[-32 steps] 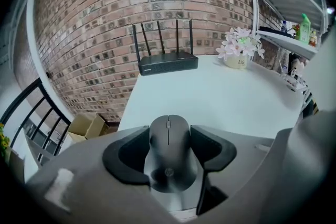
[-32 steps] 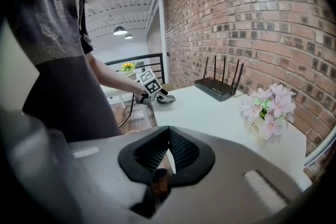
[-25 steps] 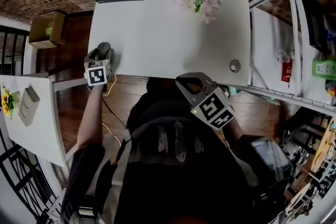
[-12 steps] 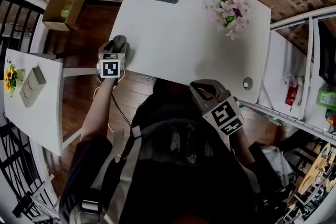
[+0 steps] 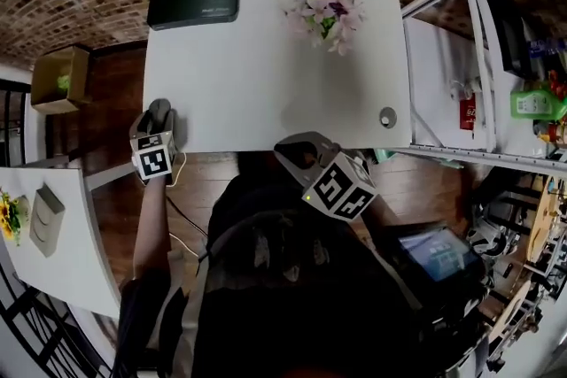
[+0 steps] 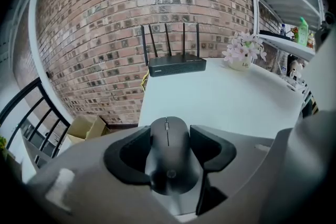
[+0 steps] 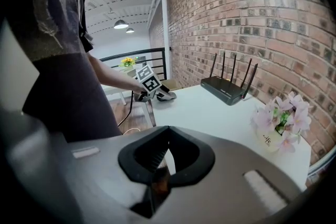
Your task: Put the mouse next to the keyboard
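Left gripper (image 6: 169, 136): jaws spread wide and clamped on the mouse (image 6: 168, 165), one black pad against each flank. Mouse lies lengthwise between the jaws, nose pointing away across the white table (image 6: 226, 102) toward the router (image 6: 177, 65). Head view: mouse sits at the table's left edge near the front corner; resting or just lifted, cannot tell.

Right gripper (image 7: 167, 134): jaw tips pressed together, nothing between, held off the table's near edge, well apart from the mouse.

Writing: small round emblem on the mouse's rear, blurred. Pale print on the router, unreadable. Dark lettering on the flower vase (image 7: 269, 140), unreadable
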### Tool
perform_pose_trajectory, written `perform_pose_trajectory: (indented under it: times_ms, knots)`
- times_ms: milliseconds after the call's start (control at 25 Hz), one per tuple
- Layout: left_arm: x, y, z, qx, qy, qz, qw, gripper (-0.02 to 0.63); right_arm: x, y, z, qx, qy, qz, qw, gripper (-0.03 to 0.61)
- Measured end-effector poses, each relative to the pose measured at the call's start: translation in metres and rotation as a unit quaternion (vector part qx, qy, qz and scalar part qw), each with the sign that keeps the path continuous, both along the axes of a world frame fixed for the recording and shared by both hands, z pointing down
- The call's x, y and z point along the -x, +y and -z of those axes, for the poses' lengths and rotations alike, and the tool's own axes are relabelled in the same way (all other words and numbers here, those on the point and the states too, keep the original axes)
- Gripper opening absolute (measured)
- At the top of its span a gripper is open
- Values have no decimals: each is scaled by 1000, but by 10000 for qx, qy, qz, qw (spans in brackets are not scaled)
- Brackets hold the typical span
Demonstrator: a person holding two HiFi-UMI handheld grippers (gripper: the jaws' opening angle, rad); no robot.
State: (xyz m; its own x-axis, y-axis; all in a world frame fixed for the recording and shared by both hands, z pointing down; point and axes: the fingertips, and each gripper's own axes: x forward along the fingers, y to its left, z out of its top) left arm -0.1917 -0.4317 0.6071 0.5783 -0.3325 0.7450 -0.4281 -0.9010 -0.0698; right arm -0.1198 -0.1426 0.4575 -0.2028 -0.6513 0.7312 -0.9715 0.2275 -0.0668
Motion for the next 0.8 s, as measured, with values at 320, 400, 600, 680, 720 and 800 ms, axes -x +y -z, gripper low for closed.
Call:
perform_pose_trajectory:
  times_ms: [320,400,600,680,720,800]
  knots:
    - [-1,0,1,-52,-44,-137,9999,239,0,3,-5,106,-20,-355,9993,6]
    - [-1,1,1,-48,-76,-135,9999,239,-3,5,-4,92,-73,-468,9988,5]
    - [-4,1,1,-20,-137,-224,9997,239,1,-2,-6,115,-65,-434,9990,6]
    - [-4,0,3,-2,-113,-219,9997,238,2,-7,-8,117,-35,-378,9992,5]
    - [-4,1,4,6,-112,-220,9997,239,3,-8,-9,124,-40,-350,9993,5]
    - [-4,3,4,10,-155,-250,9996,239,4,-6,-11,155,-60,-345,9993,6]
